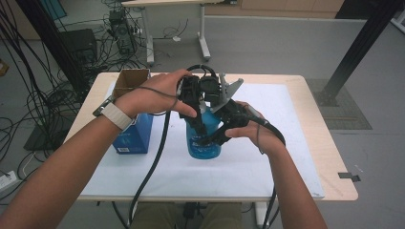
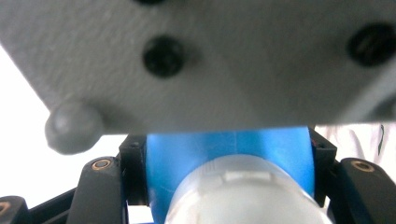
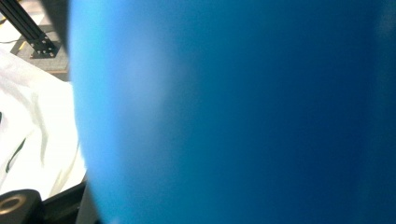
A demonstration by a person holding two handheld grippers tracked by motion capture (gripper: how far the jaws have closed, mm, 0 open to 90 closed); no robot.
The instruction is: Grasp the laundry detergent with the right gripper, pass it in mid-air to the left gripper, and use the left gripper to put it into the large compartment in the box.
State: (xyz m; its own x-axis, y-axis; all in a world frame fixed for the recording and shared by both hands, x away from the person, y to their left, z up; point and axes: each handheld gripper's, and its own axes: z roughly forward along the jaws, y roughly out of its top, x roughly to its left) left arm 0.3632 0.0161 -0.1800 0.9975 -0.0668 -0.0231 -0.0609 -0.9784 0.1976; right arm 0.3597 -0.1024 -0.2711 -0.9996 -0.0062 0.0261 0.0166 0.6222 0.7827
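Your left tool point(image 1: 197, 125) comes down from above and is clenched on the upper part of the blue bottle point(image 1: 204, 142); in the left gripper view its two black jaws sit tight against the blue plastic point(image 2: 224, 154) on either side, with a pale ribbed cap or collar point(image 2: 243, 196) just in front of the camera. Your right tool point(image 1: 210, 138) comes in from the side at the bottle's body, and in the right gripper view the blue wall point(image 3: 233, 112) sits right up against the lens. Its jaws are nearly closed around the bottle, but you cannot tell from the frames whether the pads press on it. The split looks deliberate: one tool at the top, the other at the body, which suits steadying the bottle while the top is worked.

The bottle stands upright near the middle of the table point(image 1: 334, 157), on a white sheet point(image 1: 229, 171) that covers most of the wooden top. Just to its left stands a blue carton point(image 1: 136, 133) with its brown flaps open, near but not touching.

Around you, the floor point(image 1: 286, 47) is grey. Dark cables point(image 1: 43, 95) lie tangled at the left, a black post point(image 1: 358, 47) rises at the right, and a second desk point(image 1: 176, 28) stands behind.
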